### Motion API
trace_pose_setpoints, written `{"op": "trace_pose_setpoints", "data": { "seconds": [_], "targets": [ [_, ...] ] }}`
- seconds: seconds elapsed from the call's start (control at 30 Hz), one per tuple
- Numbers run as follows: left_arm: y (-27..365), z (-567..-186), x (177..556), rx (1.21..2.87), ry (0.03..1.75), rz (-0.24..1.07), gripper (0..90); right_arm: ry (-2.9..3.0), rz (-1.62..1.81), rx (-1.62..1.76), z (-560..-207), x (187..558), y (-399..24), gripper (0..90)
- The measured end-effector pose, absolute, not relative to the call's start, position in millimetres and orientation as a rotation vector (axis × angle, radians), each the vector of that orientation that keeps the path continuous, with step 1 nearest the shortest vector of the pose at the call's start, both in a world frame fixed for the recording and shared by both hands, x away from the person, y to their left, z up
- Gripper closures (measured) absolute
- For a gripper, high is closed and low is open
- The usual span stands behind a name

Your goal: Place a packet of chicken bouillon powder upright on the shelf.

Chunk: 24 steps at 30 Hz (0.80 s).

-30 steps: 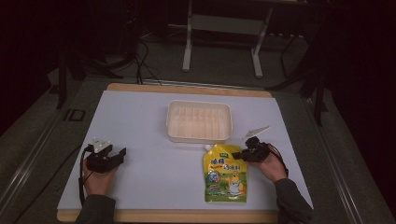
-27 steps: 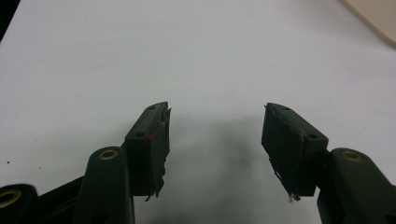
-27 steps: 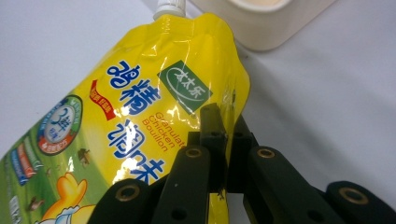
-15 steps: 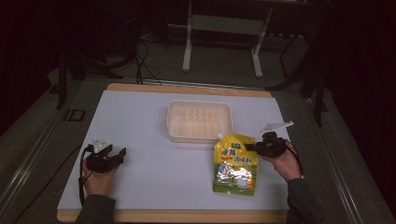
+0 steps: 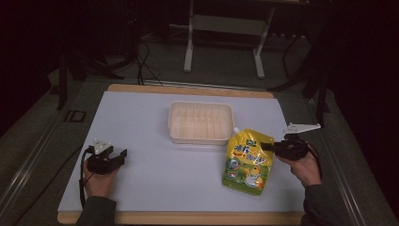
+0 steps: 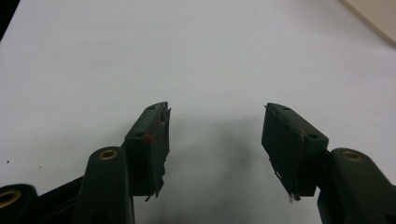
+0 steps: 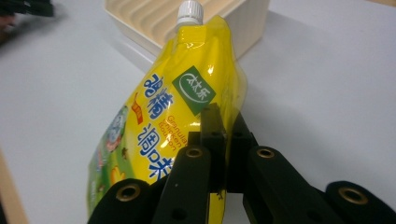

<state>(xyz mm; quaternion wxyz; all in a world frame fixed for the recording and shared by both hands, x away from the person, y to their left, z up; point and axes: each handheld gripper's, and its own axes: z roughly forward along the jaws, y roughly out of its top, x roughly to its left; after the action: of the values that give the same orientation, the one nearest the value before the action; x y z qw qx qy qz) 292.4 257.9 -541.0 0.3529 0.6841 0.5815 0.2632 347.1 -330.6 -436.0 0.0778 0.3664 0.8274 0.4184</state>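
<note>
A yellow spouted pouch (image 5: pixel 247 160) with green and blue print lies on the white table, its white cap (image 5: pixel 236 129) pointing at the tray. My right gripper (image 5: pixel 264 146) is shut on the pouch's upper right edge; in the right gripper view the jaws pinch the yellow pouch (image 7: pixel 173 107) edge, and its cap (image 7: pixel 189 11) touches the tray wall. My left gripper (image 5: pixel 120 155) rests at the table's left, open with nothing between its fingers (image 6: pixel 149 140).
A cream ribbed tray (image 5: pixel 201 121) stands at the middle back of the white table (image 5: pixel 155 188). A wooden edge runs along the table's front and back. Dark floor, cables and a metal stand lie beyond.
My right gripper has dragged the pouch to the right and slightly back, toward the tray's right corner. The left gripper has stayed put.
</note>
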Motion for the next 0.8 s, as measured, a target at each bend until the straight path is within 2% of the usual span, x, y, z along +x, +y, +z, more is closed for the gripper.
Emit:
{"op": "trace_pose_setpoints", "data": {
  "seconds": [0.37,0.8],
  "targets": [
    [257,-541,292,1.773,1.504,0.684,41.1,2.566,1.415,1.008,-429,334,-338,89.0],
    [257,-541,292,1.773,1.505,0.684,40.8,2.728,1.31,0.934,-429,330,-330,77.9]
  ]
}}
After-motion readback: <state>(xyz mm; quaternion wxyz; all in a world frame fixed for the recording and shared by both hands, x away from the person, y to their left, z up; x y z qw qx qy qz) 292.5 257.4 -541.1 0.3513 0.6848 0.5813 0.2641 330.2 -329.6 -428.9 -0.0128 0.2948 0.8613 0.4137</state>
